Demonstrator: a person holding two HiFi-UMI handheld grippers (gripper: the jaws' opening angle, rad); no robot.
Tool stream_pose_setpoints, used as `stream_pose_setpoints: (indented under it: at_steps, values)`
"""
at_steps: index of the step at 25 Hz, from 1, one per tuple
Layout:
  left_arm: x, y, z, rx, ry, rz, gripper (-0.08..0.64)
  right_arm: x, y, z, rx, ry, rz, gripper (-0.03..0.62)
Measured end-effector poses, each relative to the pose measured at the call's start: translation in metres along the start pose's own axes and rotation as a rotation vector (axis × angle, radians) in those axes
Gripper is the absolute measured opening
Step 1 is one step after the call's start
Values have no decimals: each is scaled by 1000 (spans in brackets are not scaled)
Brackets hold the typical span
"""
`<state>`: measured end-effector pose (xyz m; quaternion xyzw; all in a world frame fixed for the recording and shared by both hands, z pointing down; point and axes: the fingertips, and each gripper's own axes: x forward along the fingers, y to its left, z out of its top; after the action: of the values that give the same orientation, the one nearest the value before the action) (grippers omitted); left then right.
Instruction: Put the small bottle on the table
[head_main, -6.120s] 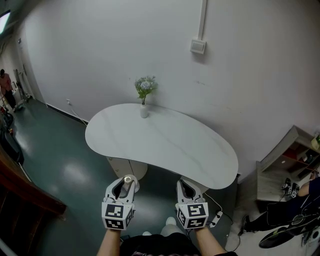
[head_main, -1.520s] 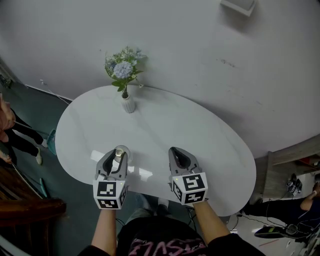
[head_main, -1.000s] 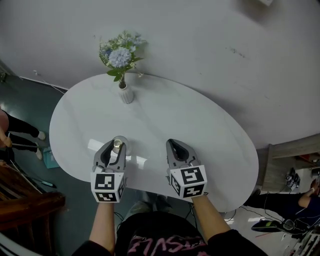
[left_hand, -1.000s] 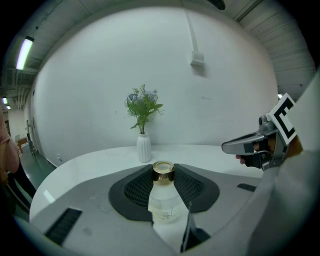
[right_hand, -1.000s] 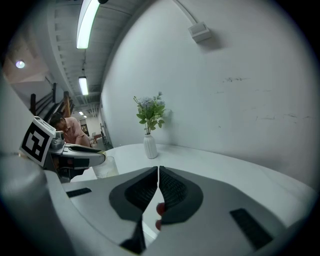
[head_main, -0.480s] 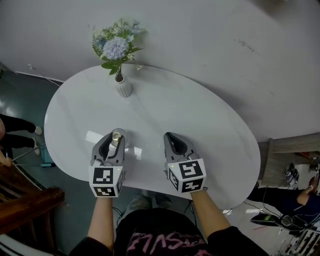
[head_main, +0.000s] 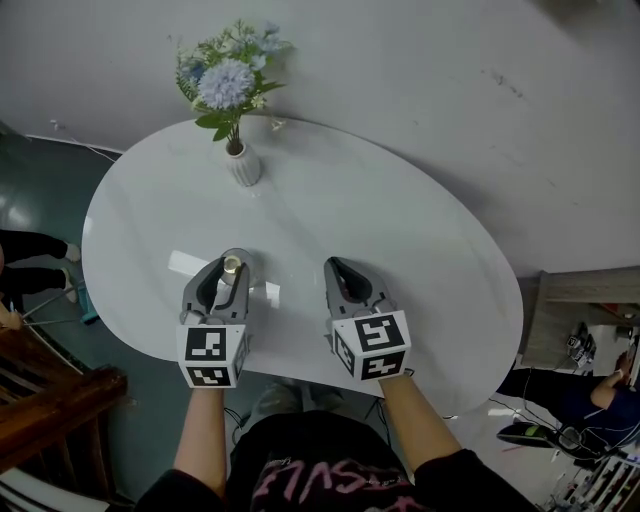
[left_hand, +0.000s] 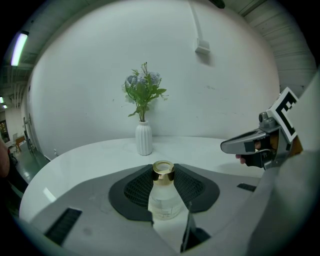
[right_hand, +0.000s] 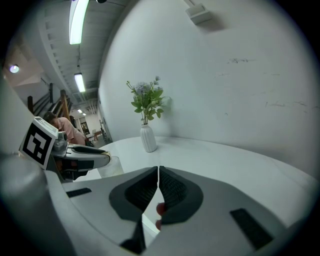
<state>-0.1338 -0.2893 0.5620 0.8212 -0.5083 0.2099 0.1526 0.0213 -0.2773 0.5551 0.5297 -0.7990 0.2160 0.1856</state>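
The clear, gold-collared small bottle (left_hand: 162, 195) stands upright between the fingers (left_hand: 135, 187) of the left gripper (left_hand: 163, 171).

Both grippers out front, side by side
Left gripper (head_main: 225, 270) pinches the small bottle (left_hand: 163, 196); right gripper (head_main: 336, 268) has its jaws pressed together, empty.

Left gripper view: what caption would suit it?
Left gripper clasps a small gold-capped bottle; white flower vase on the table beyond.

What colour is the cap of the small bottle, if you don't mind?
The small bottle has a gold cap, clearest in the left gripper view.
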Motion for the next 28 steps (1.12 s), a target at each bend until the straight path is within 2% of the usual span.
stream_pose_setpoints:
  at_steps: [10, 14, 19, 28]
  values:
    - [4, -3, -2, 15, 0, -6, 130, 5, 1, -4, 6, 13, 6, 69]
    - [5, -2, -2, -4, -6, -7, 130, 6, 2, -4, 7, 13, 9, 69]
    - [6, -7, -5, 35, 3, -10, 130, 6, 3, -4, 3, 12, 11, 69]
    - [6, -7, -6, 28, 10, -6, 130, 0, 1, -3, 5, 12, 2, 69]
